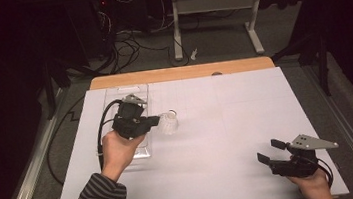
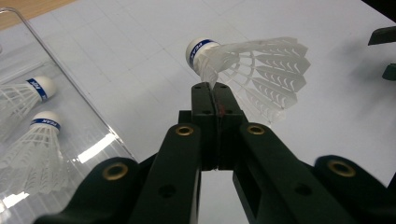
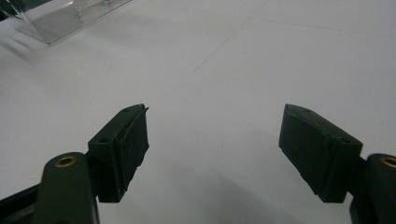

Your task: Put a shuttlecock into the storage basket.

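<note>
Left gripper view: the left gripper (image 2: 215, 93) pinches a white plastic shuttlecock (image 2: 252, 70) by its skirt, beside the clear plastic tray (image 2: 70, 79). Right gripper (image 1: 271, 151) rests spread wide over the white table (image 1: 227, 124).

In the high view, the left gripper (image 1: 156, 120) and the hand covering it hide part of the clear tray (image 1: 142, 151) at the white table sheet's (image 1: 227, 124) left edge, and the shuttlecock (image 1: 169, 122) is too small to read (its cork band lettering is legible in the left gripper view). In the left gripper view, the skirt edge of that shuttlecock (image 2: 247, 65) vanishes between the closed jaws. The two shuttlecocks in the tray (image 2: 32, 144) are cut off by the left picture edge.
</note>
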A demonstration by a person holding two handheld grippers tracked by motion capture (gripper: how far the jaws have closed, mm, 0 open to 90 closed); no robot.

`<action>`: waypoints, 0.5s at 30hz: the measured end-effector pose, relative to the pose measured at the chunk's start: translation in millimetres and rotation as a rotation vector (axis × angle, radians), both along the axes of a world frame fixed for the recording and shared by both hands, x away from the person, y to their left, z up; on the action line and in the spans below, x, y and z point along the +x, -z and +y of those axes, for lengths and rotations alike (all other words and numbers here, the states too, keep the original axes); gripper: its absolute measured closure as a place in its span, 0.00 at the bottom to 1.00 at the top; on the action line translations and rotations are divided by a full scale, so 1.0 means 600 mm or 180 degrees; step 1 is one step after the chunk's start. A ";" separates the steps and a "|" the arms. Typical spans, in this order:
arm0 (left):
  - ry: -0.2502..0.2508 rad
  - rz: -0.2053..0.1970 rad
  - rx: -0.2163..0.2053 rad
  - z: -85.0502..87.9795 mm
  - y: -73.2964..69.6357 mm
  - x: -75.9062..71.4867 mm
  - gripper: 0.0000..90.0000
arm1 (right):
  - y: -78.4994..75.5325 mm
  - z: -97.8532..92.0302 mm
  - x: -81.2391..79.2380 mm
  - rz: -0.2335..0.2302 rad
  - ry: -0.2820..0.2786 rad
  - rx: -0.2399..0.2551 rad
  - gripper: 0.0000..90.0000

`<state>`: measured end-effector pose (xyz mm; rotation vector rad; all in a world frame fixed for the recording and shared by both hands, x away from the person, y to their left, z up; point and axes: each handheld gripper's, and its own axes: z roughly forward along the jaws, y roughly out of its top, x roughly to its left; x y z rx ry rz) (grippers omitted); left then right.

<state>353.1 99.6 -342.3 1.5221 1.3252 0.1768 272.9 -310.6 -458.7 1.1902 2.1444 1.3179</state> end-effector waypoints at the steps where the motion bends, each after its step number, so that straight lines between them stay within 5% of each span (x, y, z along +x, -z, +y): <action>1: -0.0015 -0.0008 0.0001 0.003 -0.001 0.000 1.00 | 0.000 0.000 0.000 0.0000 0.0001 0.0001 0.27; 15: -0.0250 -0.0100 0.0033 0.042 -0.011 0.005 1.00 | 0.000 0.000 0.000 -0.0001 0.0005 -0.0002 0.27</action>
